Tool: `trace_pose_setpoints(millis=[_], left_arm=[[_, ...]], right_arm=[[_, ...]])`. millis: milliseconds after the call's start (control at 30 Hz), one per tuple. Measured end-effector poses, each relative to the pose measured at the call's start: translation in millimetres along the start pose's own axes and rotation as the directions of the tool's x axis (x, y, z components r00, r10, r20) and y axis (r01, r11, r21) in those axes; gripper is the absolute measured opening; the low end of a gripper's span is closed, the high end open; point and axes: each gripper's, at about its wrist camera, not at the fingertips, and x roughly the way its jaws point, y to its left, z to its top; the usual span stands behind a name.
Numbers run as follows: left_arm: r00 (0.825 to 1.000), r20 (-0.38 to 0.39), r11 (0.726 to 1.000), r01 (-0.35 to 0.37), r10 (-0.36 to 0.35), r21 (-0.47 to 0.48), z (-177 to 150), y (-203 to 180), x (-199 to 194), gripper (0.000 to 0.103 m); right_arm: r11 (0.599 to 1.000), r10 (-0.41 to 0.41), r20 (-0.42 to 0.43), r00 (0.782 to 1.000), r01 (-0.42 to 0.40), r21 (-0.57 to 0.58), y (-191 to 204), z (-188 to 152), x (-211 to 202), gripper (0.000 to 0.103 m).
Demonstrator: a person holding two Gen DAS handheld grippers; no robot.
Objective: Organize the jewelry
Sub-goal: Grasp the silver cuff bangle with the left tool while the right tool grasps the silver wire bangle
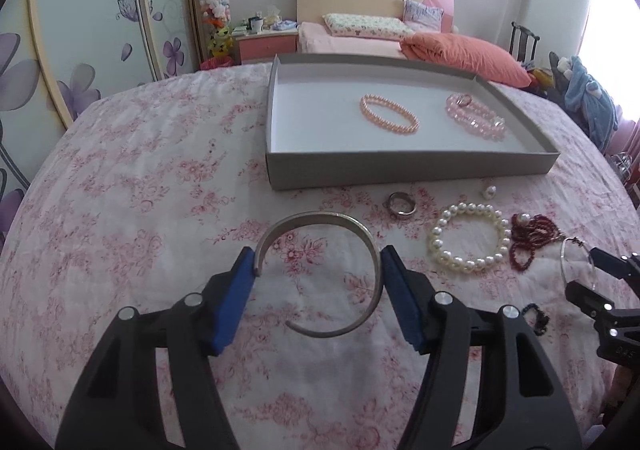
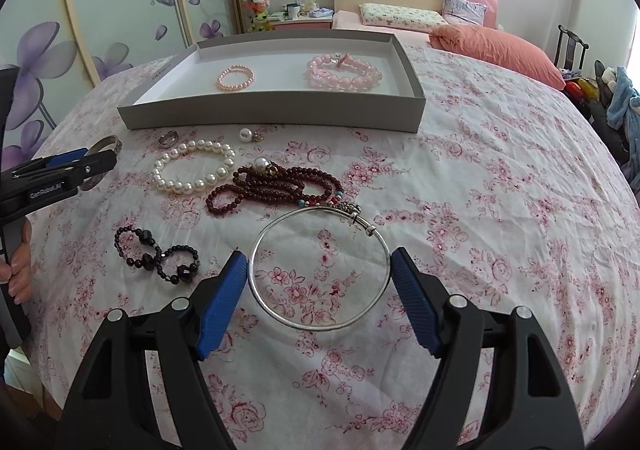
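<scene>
Both grippers grip bangles between their pads: left point(image 1: 318, 270) (open cuff point(image 1: 320, 274)), right point(image 2: 319, 274) thin hoop point(image 2: 320, 324).

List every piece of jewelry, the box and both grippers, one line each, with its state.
Left gripper: pads touching the silver cuff.
Silver cuff: gripped, open-ended.
Right gripper: pads at the thin bangle's sides.
Thin bangle: gripped.
Grey box: lidless.
Peach bracelet: in box.
Pink bead bracelet: in box.
White pearl bracelet: on bedspread.
Dark red beads: loose heap.
Black beads: twisted.
Ring: on bedspread.
</scene>
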Motion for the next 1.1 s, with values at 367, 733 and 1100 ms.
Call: trace_pose_setpoints(millis=[367, 733, 1100], left_arm=[[0.998, 0.055, 1.0, 0.025, -0.024, -0.006, 1.2, -6.7, -21.4, 0.062], [0.995, 0.098, 0.999, 0.032, -0.03, -0.018, 2.6, -9.2, -35.7, 0.062], [0.994, 0.107, 0.999, 0.039, -0.037, -0.016, 5.8, -13.2, -39.7, 0.062]], right_arm=[[1.0, 0.014, 0.035, 0.999, -0.015, 0.009, -3.2, 3.7, -10.8, 0.074], [1.0, 0.026, 0.086, 0.996, -0.027, 0.013, -0.2, 11.9, -18.7, 0.074], [1.0, 0.008, 0.048, 0.999, -0.007, -0.022, 5.6, 8.6, -13.5, 0.074]])
